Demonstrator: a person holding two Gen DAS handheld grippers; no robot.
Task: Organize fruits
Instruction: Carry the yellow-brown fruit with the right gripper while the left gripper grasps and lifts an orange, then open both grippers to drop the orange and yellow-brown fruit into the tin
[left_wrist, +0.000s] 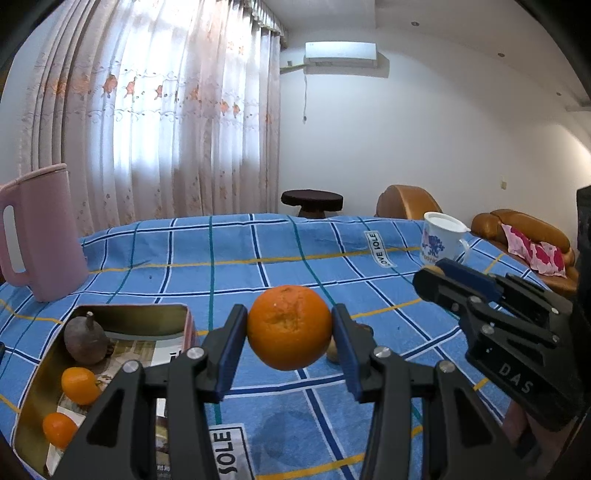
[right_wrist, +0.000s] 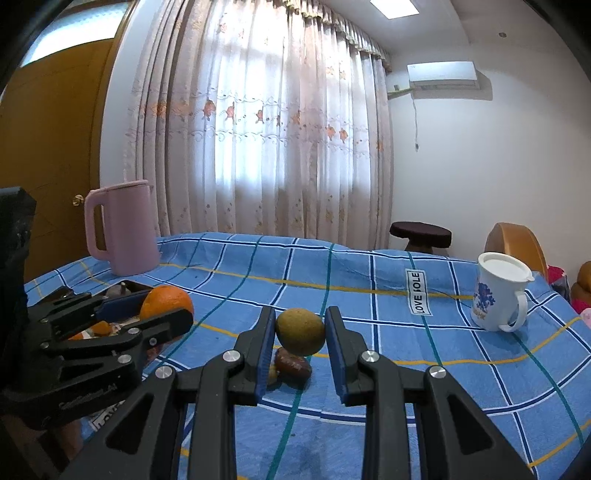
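My left gripper (left_wrist: 290, 328) is shut on a large orange (left_wrist: 289, 326) and holds it above the blue checked tablecloth (left_wrist: 258, 251). To its left a gold tin (left_wrist: 129, 314) holds a brownish pear (left_wrist: 85, 342) and two small oranges (left_wrist: 79, 385). My right gripper (right_wrist: 300, 332) is shut on a yellow-green fruit (right_wrist: 300, 331), lifted above a small dark red-brown fruit (right_wrist: 292, 363) and a small yellowish one (right_wrist: 272, 373) on the cloth. The left gripper with the orange (right_wrist: 166, 301) shows at the left of the right wrist view; the right gripper (left_wrist: 443, 275) shows at the right of the left wrist view.
A pink jug (left_wrist: 40, 232) stands at the back left of the table. A white mug with a blue print (right_wrist: 496, 293) stands at the back right. A dark stool (left_wrist: 312, 201) and brown sofa (left_wrist: 524, 232) are beyond the table.
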